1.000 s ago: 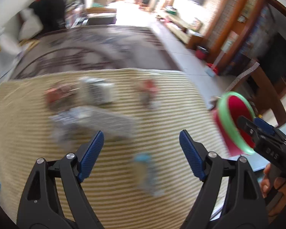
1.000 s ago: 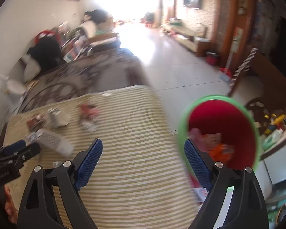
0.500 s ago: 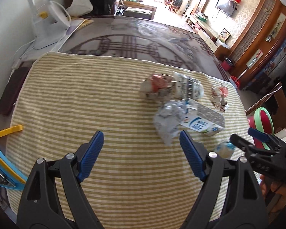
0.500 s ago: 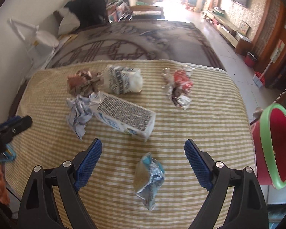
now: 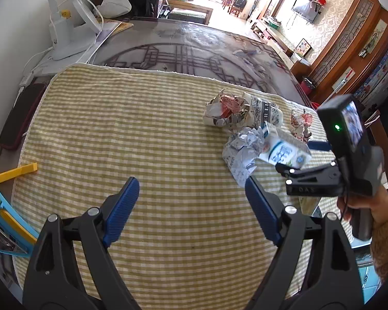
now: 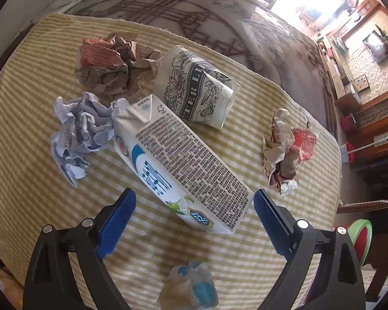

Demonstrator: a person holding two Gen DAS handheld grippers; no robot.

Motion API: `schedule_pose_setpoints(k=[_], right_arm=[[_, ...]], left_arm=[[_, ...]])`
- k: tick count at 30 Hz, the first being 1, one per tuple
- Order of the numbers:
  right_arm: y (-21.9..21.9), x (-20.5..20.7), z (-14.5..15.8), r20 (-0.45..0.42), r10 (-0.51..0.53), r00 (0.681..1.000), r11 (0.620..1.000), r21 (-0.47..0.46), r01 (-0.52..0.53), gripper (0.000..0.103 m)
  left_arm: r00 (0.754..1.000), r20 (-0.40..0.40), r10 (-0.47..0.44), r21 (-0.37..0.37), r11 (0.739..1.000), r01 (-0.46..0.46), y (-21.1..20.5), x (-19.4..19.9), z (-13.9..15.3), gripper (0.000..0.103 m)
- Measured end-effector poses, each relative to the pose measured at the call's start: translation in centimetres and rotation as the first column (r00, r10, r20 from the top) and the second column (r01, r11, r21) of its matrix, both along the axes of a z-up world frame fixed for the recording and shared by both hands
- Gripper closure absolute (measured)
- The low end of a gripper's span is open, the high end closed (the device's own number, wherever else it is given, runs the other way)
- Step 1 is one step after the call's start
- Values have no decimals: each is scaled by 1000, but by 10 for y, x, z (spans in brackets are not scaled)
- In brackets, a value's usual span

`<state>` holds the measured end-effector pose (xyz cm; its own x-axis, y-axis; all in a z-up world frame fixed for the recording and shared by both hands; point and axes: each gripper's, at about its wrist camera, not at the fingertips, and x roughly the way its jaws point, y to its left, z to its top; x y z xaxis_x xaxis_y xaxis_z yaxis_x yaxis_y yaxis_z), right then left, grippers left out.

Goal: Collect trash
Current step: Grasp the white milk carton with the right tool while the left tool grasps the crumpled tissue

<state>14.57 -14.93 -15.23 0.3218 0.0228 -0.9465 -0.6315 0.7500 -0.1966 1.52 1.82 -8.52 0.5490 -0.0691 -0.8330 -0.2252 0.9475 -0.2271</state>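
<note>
Milk carton lined up for pickup

The right hand-held gripper [image 6: 194, 214], jaws just widened and empty, is held over the milk carton [image 6: 183, 165]; the left hand-held gripper [image 5: 191, 206] is kept apart, empty.

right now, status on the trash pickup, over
Both grippers open, empty. Right gripper over milk carton, fingers not touching. Crumpled blue paper against carton's far end.

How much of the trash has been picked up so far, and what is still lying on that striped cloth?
Nothing is in hand: the left gripper and right gripper are both open and empty. Still lying on the striped cloth are the milk carton, paper cup, brown paper wad, bluish paper wad, red-and-white wrapper and a small blue wrapper. The red bin shows only partly, so its contents are unclear.
</note>
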Motion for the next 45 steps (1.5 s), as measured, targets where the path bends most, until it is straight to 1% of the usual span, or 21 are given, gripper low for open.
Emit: schedule_pose_setpoints(k=[2,6,8,9,10,11,15,16,17,18,19,20,24,30,33,36,38,40,42,44,45], right_arm=[[0,1,1,2,14,1000,1000,-3,-14,32],[-3,1,4,-17,44,999,999,1,-44,39],[-5,5,9,-16,31,999,999,30,-31,36],[-3,6,11,-15,23,1000,999,40,-23,32],[1,7,12,-14,17,1000,999,40,-17,23],[5,9,9,-15,14,1000,999,37,-13,19],[26,6,-11,-45,68,997,998,-10,-69,20],[29,5,-13,-41,81,996,996,-18,-82,26],[32,3,-17,-40,91,995,996,-21,-92,41],[33,1,-17,-32,87,996,996,-25,-88,48],[33,1,-16,-31,82,996,997,-10,-82,63],[30,0,-13,-35,68,997,997,23,-67,67],[9,-6,8,-18,-32,999,991,132,34,67],[-31,-39,48,-20,-174,985,938,302,172,67],[-36,-52,55,-70,-207,976,914,343,219,66],[-32,-72,40,-124,-214,969,912,330,244,66],[-31,-85,30,-149,-213,966,917,311,250,66],[-30,-96,19,-178,-224,958,915,301,270,66],[-33,-97,10,-197,-250,948,909,289,300,62],[-37,-98,7,-217,-275,937,896,297,332,47],[-40,-98,8,-216,-288,933,888,303,345,44]], left_arm=[[1000,-6,-11,0,1000,11,-2,0,-2,22],[1000,-9,-30,-5,1000,30,-6,3,-2,22],[999,-11,-40,-10,999,40,-9,5,-4,22],[999,-12,-44,-14,999,44,-10,7,-4,22],[999,-15,-51,-18,999,50,-13,8,-5,22],[998,-19,-58,-22,998,57,-15,9,-6,22],[996,-19,-84,-12,996,84,-21,9,-5,22],[996,-19,-86,-8,996,86,-21,8,-5,22],[996,-21,-84,-6,996,84,-20,7,-5,22],[997,-22,-78,-7,997,78,-18,7,-6,22],[997,-24,-72,-8,997,72,-17,6,-6,22],[998,-29,-62,-11,998,62,-14,6,-8,22],[998,-47,-44,-22,999,43,-10,7,-14,22],[995,-49,-87,-11,996,87,-20,36,-24,22],[991,-52,-122,8,992,123,-31,62,-32,22],[987,-74,-145,3,989,146,-42,87,-47,22],[981,-102,-166,0,986,167,-48,99,-57,31],[973,-135,-189,-6,982,190,-53,106,-68,52],[975,-126,-181,-21,983,180,-50,105,-68,57],[980,-117,-162,-30,987,159,-43,99,-62,58],[983,-108,-151,-28,988,149,-40,94,-59,58]])
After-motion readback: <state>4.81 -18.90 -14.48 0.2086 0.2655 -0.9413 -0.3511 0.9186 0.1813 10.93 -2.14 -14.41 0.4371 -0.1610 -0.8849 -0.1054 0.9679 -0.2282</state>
